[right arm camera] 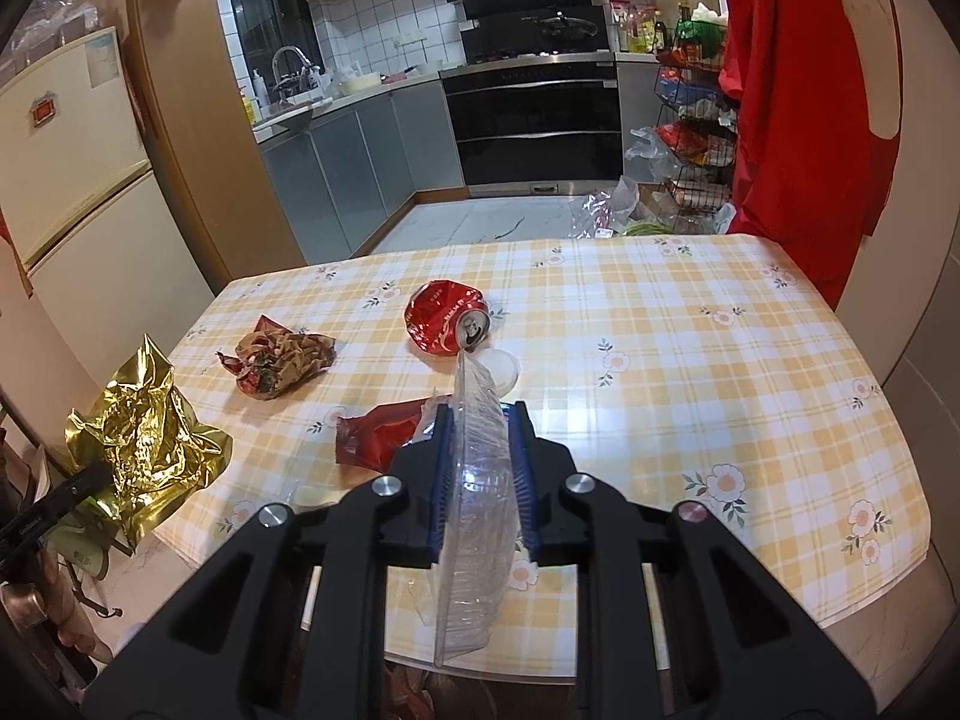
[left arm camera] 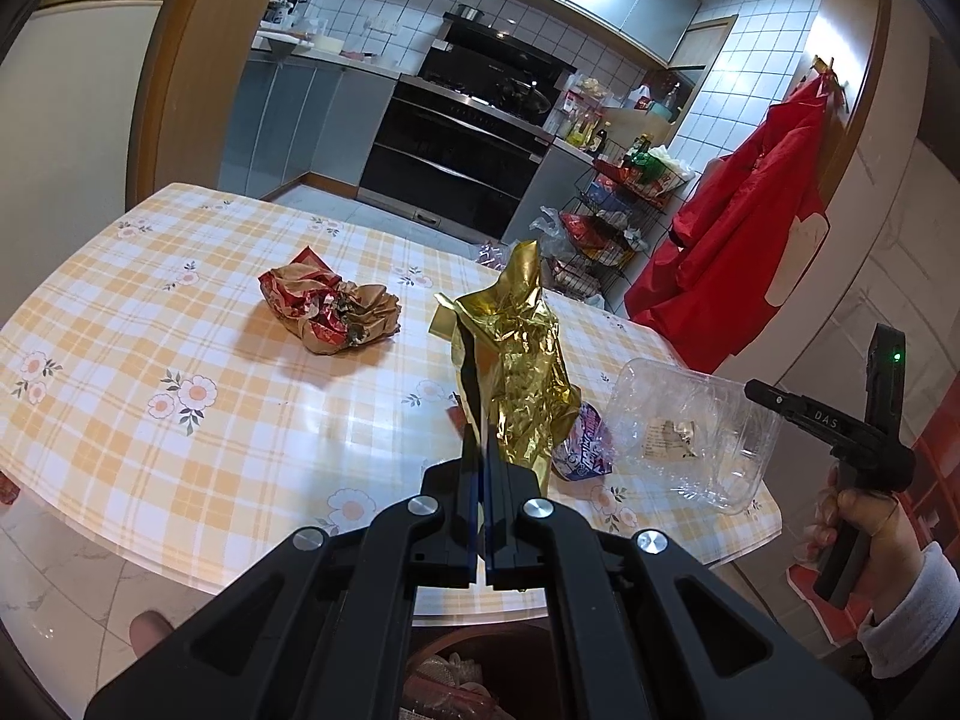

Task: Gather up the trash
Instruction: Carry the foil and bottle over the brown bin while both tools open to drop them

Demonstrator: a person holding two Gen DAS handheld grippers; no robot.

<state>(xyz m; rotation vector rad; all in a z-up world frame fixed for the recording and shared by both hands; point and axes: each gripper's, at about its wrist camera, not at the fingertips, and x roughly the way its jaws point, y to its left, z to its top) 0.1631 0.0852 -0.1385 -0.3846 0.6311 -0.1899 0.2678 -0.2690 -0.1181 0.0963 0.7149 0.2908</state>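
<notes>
Both grippers were loaded: left gripper (left arm camera: 483,444) clamped the gold foil wrapper (left arm camera: 522,360), right gripper (right arm camera: 480,438) squeezed the clear plastic container (right arm camera: 480,480) edge-on, lifted off the surface (right arm camera: 690,360), likely for binning; crushed can (right arm camera: 447,324) remained there.

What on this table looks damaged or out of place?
The red can lies on its side, crushed and dented. A crumpled brown and red wrapper and a red packet lie loose on the checked tablecloth. Nothing looks spilled.
</notes>
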